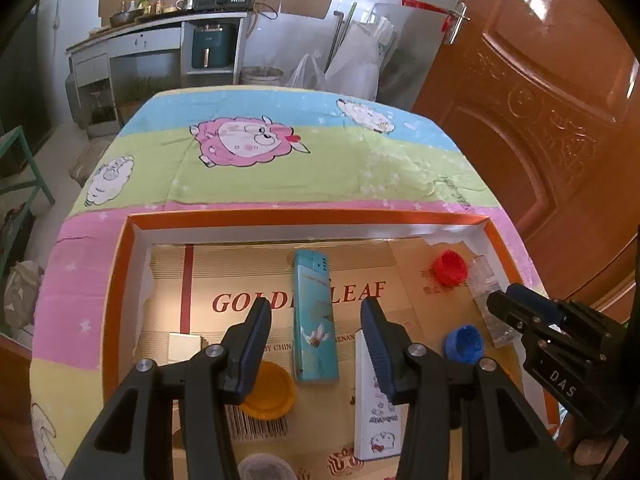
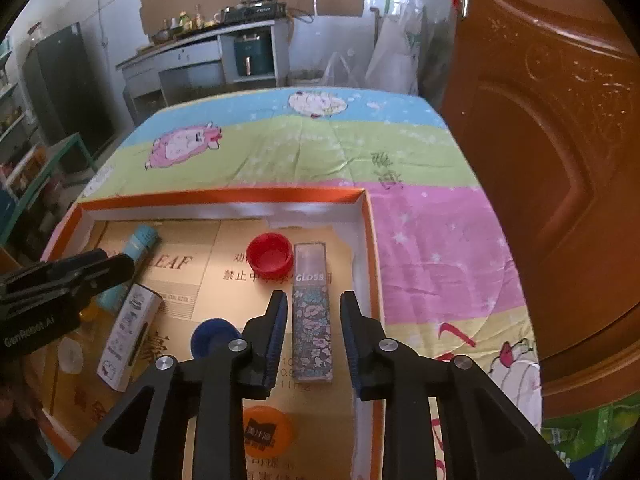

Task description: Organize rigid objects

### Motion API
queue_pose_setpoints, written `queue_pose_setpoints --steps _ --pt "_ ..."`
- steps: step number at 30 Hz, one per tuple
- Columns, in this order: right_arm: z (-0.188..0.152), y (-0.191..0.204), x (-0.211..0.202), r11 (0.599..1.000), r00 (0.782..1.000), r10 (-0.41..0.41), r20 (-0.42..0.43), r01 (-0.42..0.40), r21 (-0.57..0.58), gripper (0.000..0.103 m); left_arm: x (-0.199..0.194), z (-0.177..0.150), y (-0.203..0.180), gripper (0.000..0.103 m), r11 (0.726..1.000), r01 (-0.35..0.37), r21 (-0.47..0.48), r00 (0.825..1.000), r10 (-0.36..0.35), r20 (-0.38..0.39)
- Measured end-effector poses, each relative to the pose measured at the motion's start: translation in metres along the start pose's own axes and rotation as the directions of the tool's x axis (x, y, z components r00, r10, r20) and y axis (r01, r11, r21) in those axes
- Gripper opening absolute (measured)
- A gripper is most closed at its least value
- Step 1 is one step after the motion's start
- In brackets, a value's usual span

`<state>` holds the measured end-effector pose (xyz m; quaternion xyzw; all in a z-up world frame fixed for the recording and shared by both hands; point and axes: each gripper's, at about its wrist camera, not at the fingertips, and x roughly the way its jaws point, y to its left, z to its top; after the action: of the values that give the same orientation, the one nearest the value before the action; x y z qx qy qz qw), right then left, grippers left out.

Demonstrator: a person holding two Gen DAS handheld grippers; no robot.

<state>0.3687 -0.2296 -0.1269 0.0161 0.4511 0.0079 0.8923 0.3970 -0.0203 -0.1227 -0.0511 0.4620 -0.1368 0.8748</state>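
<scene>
Cartoon-print bedsheet (image 1: pixel 304 176) bears the orange-rimmed cardboard box (image 1: pixel 120 280), already holding the teal lighter (image 1: pixel 314 320), floral gloss tube (image 2: pixel 312 320) and caps, both grippers' fingers parted, gripping nothing, so sorting looks nearly finished.

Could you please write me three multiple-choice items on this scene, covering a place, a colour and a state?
1. Where is the red cap?
A. In the orange-rimmed tray, beside the far end of the GLOSS box
B. On the cloth outside the tray
C. Lying on top of the GLOSS box

2. What colour is the lighter?
A. Red
B. Turquoise
C. Black

3. How is the right gripper?
A. Shut on the red cap
B. Open, with the GLOSS box between its fingers
C. Shut on the lighter

Answers: 1 A, the cap sits on the tray floor by the box's top end; 2 B, its body is plainly turquoise; 3 B, gaps show on both sides of the box.
</scene>
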Motion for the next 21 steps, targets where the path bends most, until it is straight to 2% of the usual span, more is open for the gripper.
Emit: queue_pose_setpoints --steps 1,2,6,8,10,12,14,16,21 --pt "0.000 0.000 -0.002 1.000 1.000 0.001 0.003 -0.001 0.000 0.039 -0.003 -0.001 -0.001 0.047 1.000 0.000 0.003 1.000 0.000 0.007" --pt "-0.001 0.000 -0.005 1.000 1.000 0.003 0.007 -0.003 0.001 0.041 -0.006 -0.002 -0.002 0.047 1.000 0.000 0.005 1.000 0.000 0.013" --pt "-0.004 0.002 -0.013 1.000 1.000 0.002 0.018 -0.002 0.003 0.042 -0.019 -0.005 -0.005 0.047 1.000 -0.004 0.016 0.999 0.003 0.039" --pt "-0.006 0.001 -0.019 1.000 1.000 0.001 0.027 -0.001 0.011 0.046 -0.026 -0.007 -0.007 0.047 1.000 -0.011 0.023 0.998 0.009 0.054" --pt "-0.007 0.001 -0.024 1.000 0.999 -0.004 0.037 0.003 0.019 0.058 -0.033 -0.008 -0.008 0.050 1.000 -0.017 0.024 0.997 0.015 0.070" --pt "-0.009 0.000 -0.031 1.000 0.999 -0.002 0.044 0.000 0.024 0.061 -0.041 -0.010 -0.008 0.058 1.000 -0.022 0.017 0.995 0.021 0.094" --pt "-0.011 0.002 -0.039 1.000 0.999 0.009 0.051 -0.010 0.021 0.063 -0.051 -0.013 -0.008 0.060 0.999 -0.032 0.013 0.992 0.031 0.120" --pt "-0.014 0.005 -0.045 1.000 0.998 0.013 0.056 -0.014 0.013 0.073 -0.059 -0.016 -0.009 0.060 0.999 -0.034 0.014 0.990 0.032 0.134" --pt "-0.026 0.012 -0.068 1.000 0.996 0.010 0.093 -0.010 0.000 0.074 -0.081 -0.026 -0.012 0.061 0.999 -0.043 0.022 0.986 0.039 0.164"
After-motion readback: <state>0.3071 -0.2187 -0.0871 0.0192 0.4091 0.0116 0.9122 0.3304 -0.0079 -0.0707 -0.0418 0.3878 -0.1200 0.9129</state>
